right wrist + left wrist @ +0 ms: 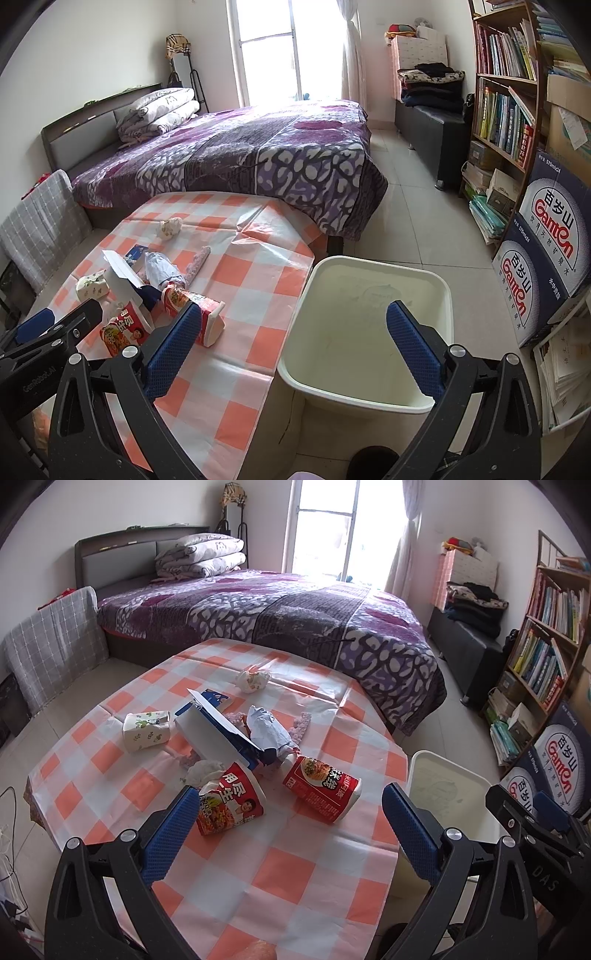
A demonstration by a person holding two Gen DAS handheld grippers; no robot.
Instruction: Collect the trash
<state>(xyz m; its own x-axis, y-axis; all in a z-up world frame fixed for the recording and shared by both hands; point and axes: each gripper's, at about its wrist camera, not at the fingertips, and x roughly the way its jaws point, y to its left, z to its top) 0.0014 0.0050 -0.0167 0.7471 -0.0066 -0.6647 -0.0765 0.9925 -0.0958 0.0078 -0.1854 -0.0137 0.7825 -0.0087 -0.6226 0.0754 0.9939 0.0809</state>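
Observation:
Trash lies on the checked table [280,878]: two red noodle cups on their sides [231,805] [321,788], a blue-and-white box [218,731], crumpled paper [267,729], a floral tissue pack [146,729] and a wad [253,679]. My left gripper [291,830] is open above the near table edge, its left finger beside the nearer cup. My right gripper [295,343] is open and empty over the white bin [369,332], which stands right of the table. The cups also show in the right wrist view [125,328] [195,310].
A bed with a purple cover [295,616] stands behind the table. A bookshelf [506,92] and stacked water cartons [546,251] line the right wall. A dark bench with folded clothes [432,110] stands by the window. A grey checked panel [51,646] leans at left.

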